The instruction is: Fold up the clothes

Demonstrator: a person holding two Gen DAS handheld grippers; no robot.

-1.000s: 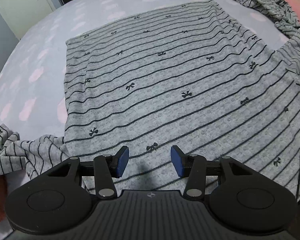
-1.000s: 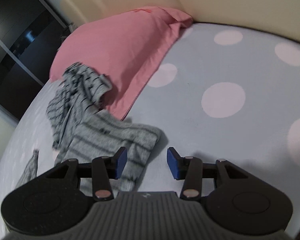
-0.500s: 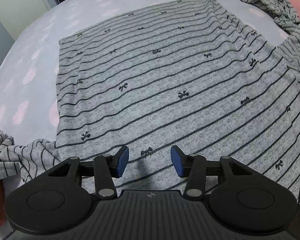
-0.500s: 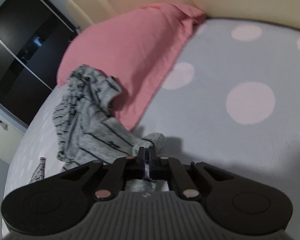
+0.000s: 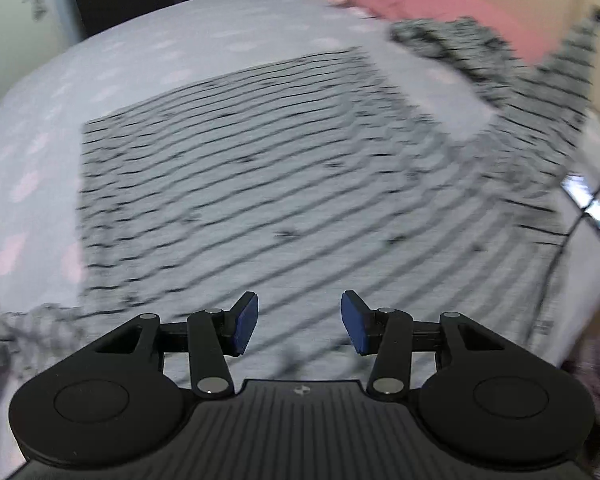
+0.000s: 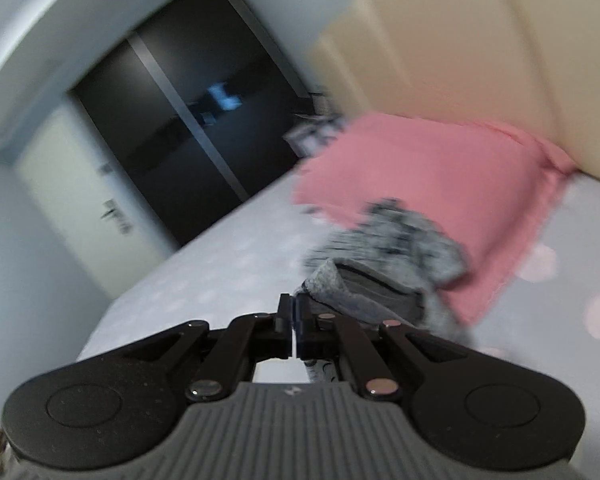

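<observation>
On the bed [image 5: 140, 80], a grey striped shirt [image 5: 240, 184] lies spread flat, its body stretching away from the left tool [image 5: 299, 322] toward the far edge, with the stripes running across the view. The right tool [image 6: 294, 326] is pressed together on the cuff of the shirt's right sleeve [image 6: 342, 286]; grey cloth bunches just past its tips and hangs from them. In the left wrist view that sleeve [image 5: 556, 92] rises off the mattress at the right, drawn up in front of the pink pillow [image 5: 420, 0], beside a second crumpled striped garment [image 5: 452, 44]. The coming move probably turns on this: the shirt's body lies to the left of the lifted sleeve, so the sleeve has to be carried across and laid inward over the torso. The right hand is plainly the one to do it. Its tool points only slightly downward, toward the pillow and headboard [image 6: 460, 60]. The left tool is spread, holding nothing, angled steeply down over the shirt's near part, with the other sleeve [image 5: 16, 328] crumpled at its left.
</observation>
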